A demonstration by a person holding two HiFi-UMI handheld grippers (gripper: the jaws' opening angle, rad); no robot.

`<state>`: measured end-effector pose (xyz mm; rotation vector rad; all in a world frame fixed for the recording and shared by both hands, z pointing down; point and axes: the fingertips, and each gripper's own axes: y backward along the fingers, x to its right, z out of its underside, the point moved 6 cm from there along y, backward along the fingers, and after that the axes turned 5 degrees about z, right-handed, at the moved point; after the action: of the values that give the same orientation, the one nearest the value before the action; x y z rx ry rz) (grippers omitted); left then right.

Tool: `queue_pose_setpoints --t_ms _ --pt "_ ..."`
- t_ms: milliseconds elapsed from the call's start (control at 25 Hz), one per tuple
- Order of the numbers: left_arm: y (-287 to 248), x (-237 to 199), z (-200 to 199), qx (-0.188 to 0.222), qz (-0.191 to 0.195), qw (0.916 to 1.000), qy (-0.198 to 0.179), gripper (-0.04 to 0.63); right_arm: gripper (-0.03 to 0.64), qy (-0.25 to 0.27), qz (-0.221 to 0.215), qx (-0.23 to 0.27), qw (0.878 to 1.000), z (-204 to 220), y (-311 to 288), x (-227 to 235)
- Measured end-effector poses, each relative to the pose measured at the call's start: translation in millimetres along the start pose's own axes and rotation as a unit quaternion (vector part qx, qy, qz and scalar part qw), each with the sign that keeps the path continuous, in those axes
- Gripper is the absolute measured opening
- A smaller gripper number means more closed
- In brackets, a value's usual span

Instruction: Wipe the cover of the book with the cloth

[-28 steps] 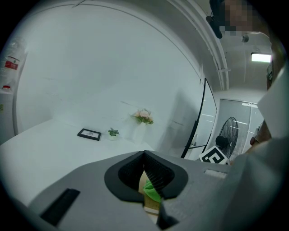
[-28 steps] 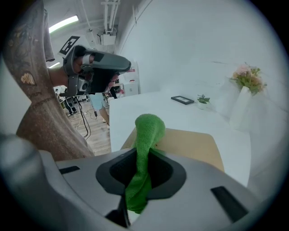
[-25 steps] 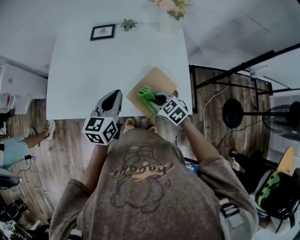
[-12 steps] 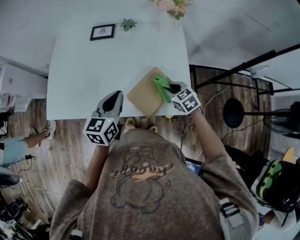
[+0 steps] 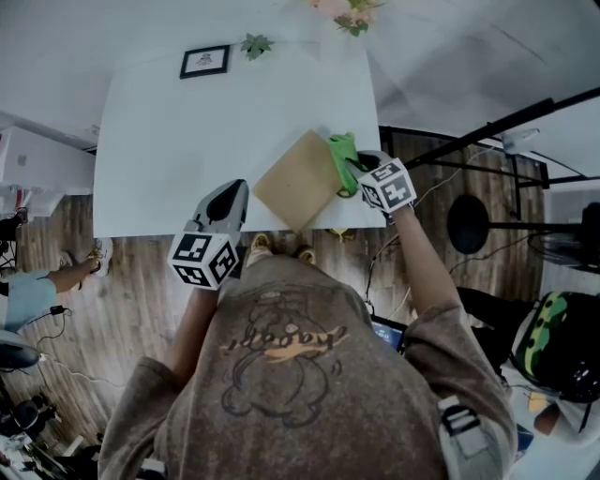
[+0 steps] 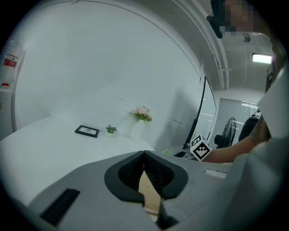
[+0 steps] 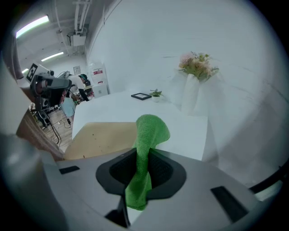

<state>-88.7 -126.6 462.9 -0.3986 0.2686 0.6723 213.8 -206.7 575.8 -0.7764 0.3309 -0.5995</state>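
Note:
A tan book [image 5: 296,180] lies turned like a diamond near the white table's [image 5: 187,141] front right edge. My right gripper [image 5: 356,169] is shut on a green cloth [image 5: 341,152], which hangs at the book's right edge. In the right gripper view the cloth [image 7: 149,133] stands up between the jaws of the right gripper [image 7: 143,155], with the book [image 7: 101,137] to the left below it. My left gripper [image 5: 226,199] hovers at the table's front edge left of the book, shut and holding nothing. A strip of the book [image 6: 146,191] shows past the left gripper [image 6: 144,155].
A small framed picture [image 5: 205,62], a little plant [image 5: 255,46] and a vase of flowers [image 5: 347,14] stand along the table's far edge. A fan [image 5: 467,225] and black stand bars [image 5: 487,127] are on the floor to the right. Another person sits at the left [image 5: 28,291].
My right gripper has dragged the green cloth across the cover, from the book's near middle to its right far edge. The left gripper has stayed put.

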Motion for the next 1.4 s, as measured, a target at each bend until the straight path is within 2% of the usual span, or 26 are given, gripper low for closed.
queue_pose_setpoints --t_ms 160,520,840,1120,1240,1400 --pt "-2 3 1 -0.002 0.004 1.0000 -0.003 0.005 0.063 -0.006 -0.016 0.015 1.000 -3 18 -16" --pt "-10 10 2 -0.008 0.022 0.9997 -0.004 0.005 0.062 -0.011 -0.094 0.058 0.994 -11 41 -94" --pt "-11 13 6 -0.013 0.029 0.9995 -0.002 0.003 0.063 -0.001 -0.135 0.062 0.989 -4 54 -155" --pt "-8 13 8 -0.016 0.033 0.9993 0.000 0.005 0.061 -0.012 -0.147 0.038 0.988 20 41 -178" --pt "-8 14 8 -0.017 0.035 0.9993 -0.002 0.005 0.063 0.000 -0.138 0.019 0.990 31 33 -174" --pt "-6 13 8 -0.018 0.035 0.9992 -0.002 0.005 0.063 -0.012 -0.135 0.017 0.991 37 30 -168"
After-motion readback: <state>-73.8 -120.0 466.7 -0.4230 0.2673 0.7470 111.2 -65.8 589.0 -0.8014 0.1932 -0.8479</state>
